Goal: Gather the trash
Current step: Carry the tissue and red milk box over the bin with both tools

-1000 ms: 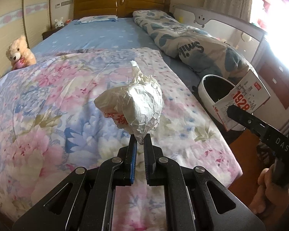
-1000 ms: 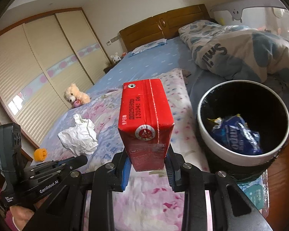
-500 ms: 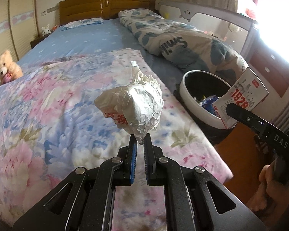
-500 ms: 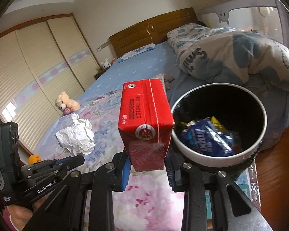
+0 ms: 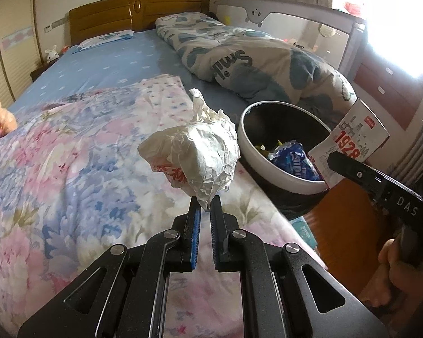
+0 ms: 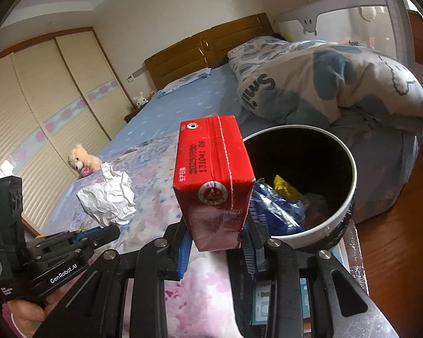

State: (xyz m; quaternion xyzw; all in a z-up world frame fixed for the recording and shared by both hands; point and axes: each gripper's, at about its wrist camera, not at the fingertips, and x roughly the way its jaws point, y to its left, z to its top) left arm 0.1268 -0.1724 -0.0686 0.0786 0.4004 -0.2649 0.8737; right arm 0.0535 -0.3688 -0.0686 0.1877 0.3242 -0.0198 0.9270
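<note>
My left gripper is shut on the lower tip of a crumpled white paper wrapper with red print, held above the floral quilt. The same wrapper shows at the left of the right wrist view. My right gripper is shut on a red drink carton, upright, just left of the bin. The carton also appears at the right of the left wrist view, at the bin's right rim. The white-rimmed black trash bin stands by the bed's edge and holds a blue snack wrapper.
A floral quilt covers the near bed. A rolled blue-and-white duvet lies behind the bin. A teddy bear sits at the far left edge. Wooden floor lies right of the bin. A hand holds the right tool.
Both grippers have carried their loads rightward toward the bin. The bin now looms larger and closer in both views, with its contents showing; the teddy bear has slid toward the left edge.
</note>
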